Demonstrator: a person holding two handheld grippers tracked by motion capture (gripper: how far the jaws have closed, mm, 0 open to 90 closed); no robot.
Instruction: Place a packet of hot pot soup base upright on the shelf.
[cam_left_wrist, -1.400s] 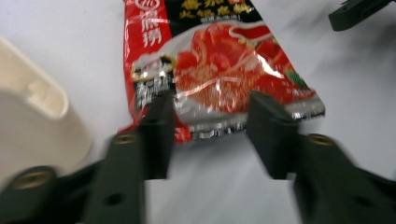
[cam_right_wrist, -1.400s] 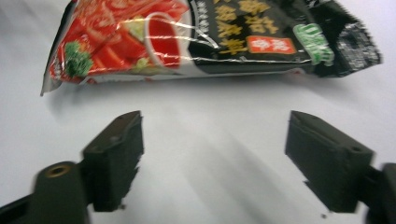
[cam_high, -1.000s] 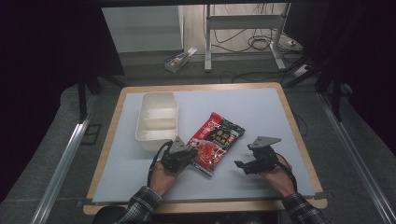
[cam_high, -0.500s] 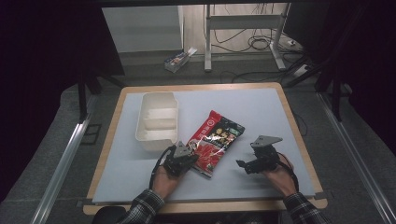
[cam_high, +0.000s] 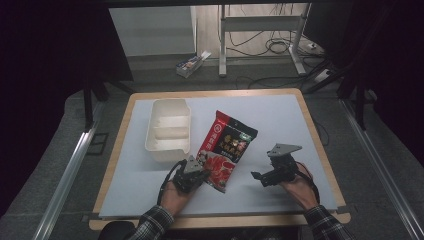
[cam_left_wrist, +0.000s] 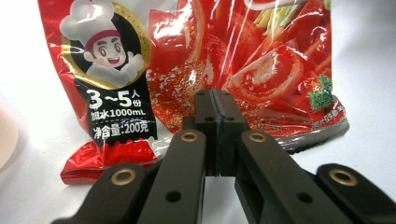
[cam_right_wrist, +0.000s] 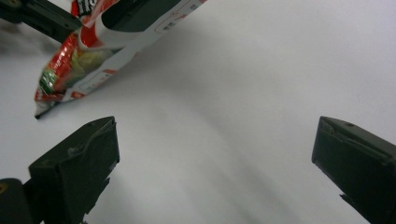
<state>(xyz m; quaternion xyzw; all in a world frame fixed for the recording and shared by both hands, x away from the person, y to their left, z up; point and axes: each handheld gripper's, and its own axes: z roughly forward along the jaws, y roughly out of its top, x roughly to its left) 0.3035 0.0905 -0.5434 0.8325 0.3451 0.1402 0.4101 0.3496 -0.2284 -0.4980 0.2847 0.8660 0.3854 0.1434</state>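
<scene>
Looking down on the table (cam_high: 300, 107), we see a white tub (cam_high: 169, 131) just left of the red sauce packet (cam_high: 226, 145), which lies flat near the table's middle. Our left gripper (cam_high: 196, 172) sits at the packet's near edge, jaws pressed together on its lower seam. Our right gripper (cam_high: 260, 176) hovers to the packet's right, well apart; its jaws have just been opening, now spread wide with nothing between.
</scene>
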